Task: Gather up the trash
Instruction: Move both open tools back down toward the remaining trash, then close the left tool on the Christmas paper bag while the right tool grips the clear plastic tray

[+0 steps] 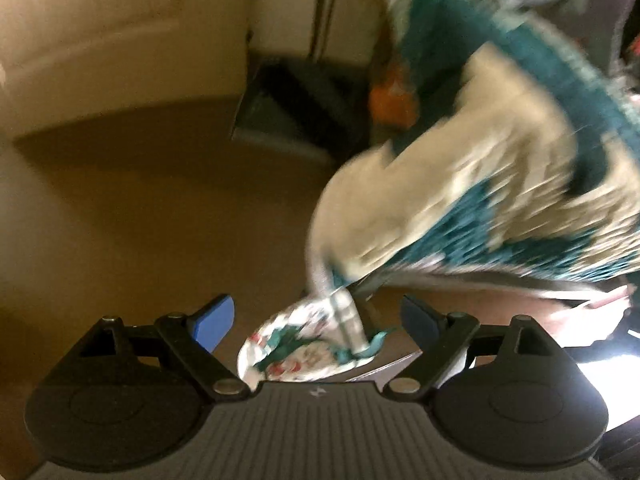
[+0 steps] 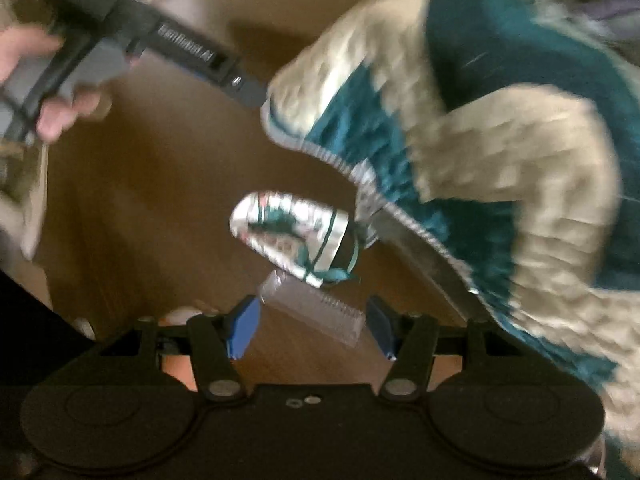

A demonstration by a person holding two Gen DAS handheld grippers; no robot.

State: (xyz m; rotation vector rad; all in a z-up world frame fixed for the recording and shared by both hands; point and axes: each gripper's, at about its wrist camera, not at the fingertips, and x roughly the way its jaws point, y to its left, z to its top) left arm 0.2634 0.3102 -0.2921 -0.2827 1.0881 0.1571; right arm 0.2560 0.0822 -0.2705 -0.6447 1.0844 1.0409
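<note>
My left gripper (image 1: pixel 316 320) hangs spread and empty over the crumpled wrapper (image 1: pixel 304 356) on the brown floor (image 1: pixel 140 220). My right gripper (image 2: pixel 310 326) clamps a clear plastic strip (image 2: pixel 316 312). Blur could make me snag the blanket (image 2: pixel 500 160) edge just beside it; open floor lies left.

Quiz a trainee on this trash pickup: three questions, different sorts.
1. True or false: the left gripper grips the crumpled wrapper.
2. What sits between the right gripper's fingers? A) a clear plastic piece B) a can C) nothing
3. Which colours does the quilt show?
Key: 1 false, it is open; 2 A; 3 teal and cream.
</note>
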